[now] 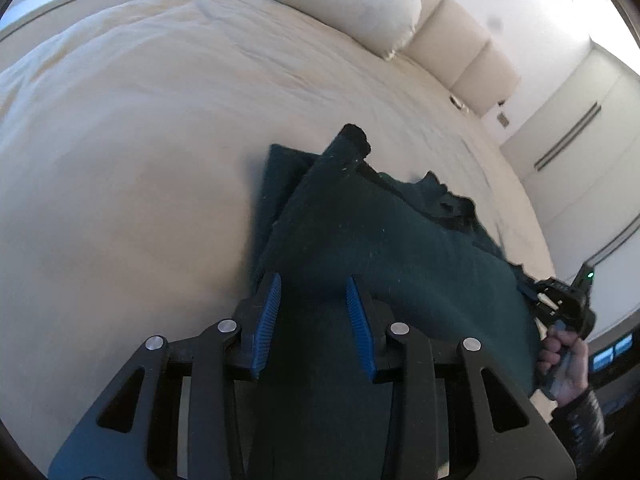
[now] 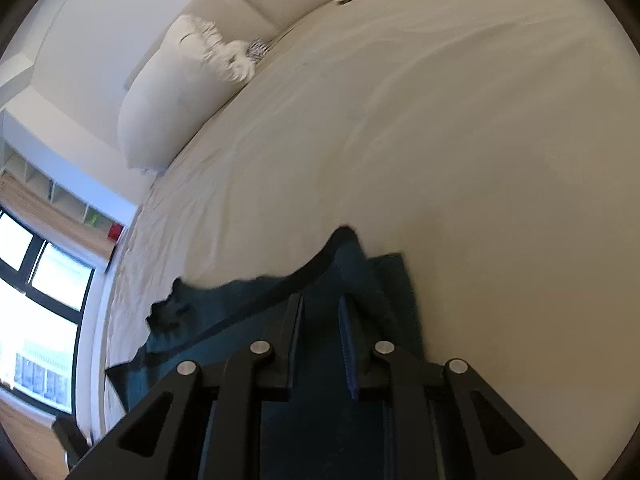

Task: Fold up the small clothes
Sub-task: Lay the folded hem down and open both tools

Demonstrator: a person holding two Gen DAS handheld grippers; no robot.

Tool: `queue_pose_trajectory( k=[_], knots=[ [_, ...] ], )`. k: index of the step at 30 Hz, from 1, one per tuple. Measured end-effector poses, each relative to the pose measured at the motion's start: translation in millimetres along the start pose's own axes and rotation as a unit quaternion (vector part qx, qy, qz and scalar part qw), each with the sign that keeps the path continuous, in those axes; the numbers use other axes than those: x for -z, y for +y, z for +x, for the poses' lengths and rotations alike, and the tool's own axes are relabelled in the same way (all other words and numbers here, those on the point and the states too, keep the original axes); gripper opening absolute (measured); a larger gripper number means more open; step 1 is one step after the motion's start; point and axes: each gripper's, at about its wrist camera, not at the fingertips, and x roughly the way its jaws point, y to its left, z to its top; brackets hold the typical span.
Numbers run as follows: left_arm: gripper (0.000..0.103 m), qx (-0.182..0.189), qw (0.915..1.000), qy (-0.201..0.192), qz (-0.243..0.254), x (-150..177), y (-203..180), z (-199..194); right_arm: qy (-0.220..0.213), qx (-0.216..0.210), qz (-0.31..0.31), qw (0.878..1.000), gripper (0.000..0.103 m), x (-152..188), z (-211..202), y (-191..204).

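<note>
Risking fold collapse: left gripper (image 1: pixel 314 292) wide over dark green garment (image 1: pixel 372 240); right gripper (image 2: pixel 320 312) narrower, grip unclear; bed (image 1: pixel 140 140) soft.

The dark green garment (image 2: pixel 320 360) runs under the right hand-held gripper (image 2: pixel 320 304) (its near edge is hidden).

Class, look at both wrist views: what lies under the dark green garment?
The dark green garment lies on the cream bed sheet, with its own flat folded layer beneath the raised flap. Anything else underneath is covered.
</note>
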Motion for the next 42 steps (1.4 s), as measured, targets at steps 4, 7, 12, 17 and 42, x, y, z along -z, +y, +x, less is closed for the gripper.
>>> queue_pose_trajectory(
  k=[4, 7, 12, 17, 42],
  knots=[
    [0.073, 0.019, 0.9985, -0.046, -0.023, -4.5, 11.7, -35.7, -0.010, -0.028, -0.038, 0.999, 0.053, 9.1, -17.4, 21.5],
    [0.075, 0.046, 0.9984, -0.032, 0.006, -20.3, 7.7, -38.3, 0.006, -0.051, -0.053, 0.997, 0.053, 17.4, -20.7, 33.1],
    [0.075, 0.071, 0.9971, 0.020, 0.021, -24.1, 11.6, -34.9, 0.029, -0.068, -0.089, 0.993, 0.054, 35.6, -23.5, 47.4],
    [0.040, 0.066, 0.9965, 0.052, 0.008, -5.7, 16.0, -24.4, 0.039, -0.066, -0.082, 0.994, 0.053, 39.5, -22.2, 41.4],
    [0.004, 0.053, 0.9982, 0.026, 0.006, 29.6, 19.2, -46.6, 0.042, -0.043, -0.083, 0.995, 0.039, 44.0, -14.9, 34.6]
  ],
)
